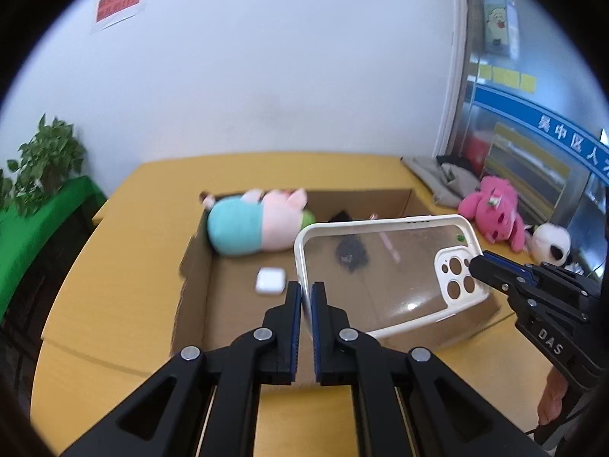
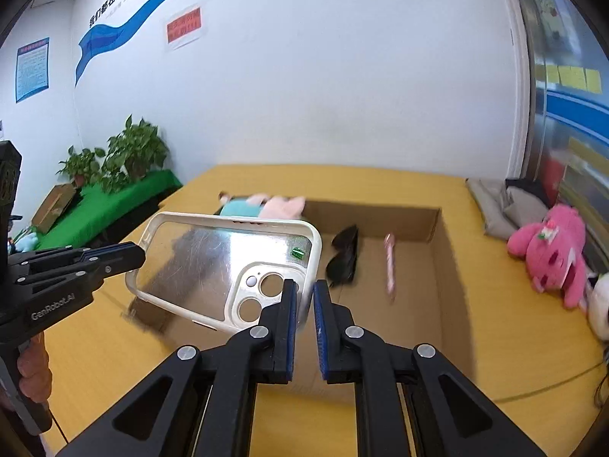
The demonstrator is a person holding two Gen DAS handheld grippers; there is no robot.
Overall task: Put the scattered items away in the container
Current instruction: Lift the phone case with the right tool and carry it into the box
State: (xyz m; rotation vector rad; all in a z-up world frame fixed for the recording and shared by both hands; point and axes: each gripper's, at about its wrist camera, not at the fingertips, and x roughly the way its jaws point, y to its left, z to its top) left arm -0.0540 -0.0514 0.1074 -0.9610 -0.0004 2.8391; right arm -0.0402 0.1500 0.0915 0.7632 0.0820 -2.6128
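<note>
Left wrist view: the left gripper (image 1: 306, 293) has its fingers clamped on the near left edge of a clear phone case (image 1: 388, 270) with a white rim. The right gripper (image 1: 475, 262) pinches the case's camera end. The case hangs above an open cardboard box (image 1: 198, 266) on the yellow desk (image 1: 114, 266). Inside the box lie a pig plush (image 1: 255, 224), a white earbud case (image 1: 269, 281), black sunglasses (image 2: 344, 259) and a pink pen (image 2: 390, 262). On the far right of the desk lies a pink bear plush (image 1: 495, 213).
</note>
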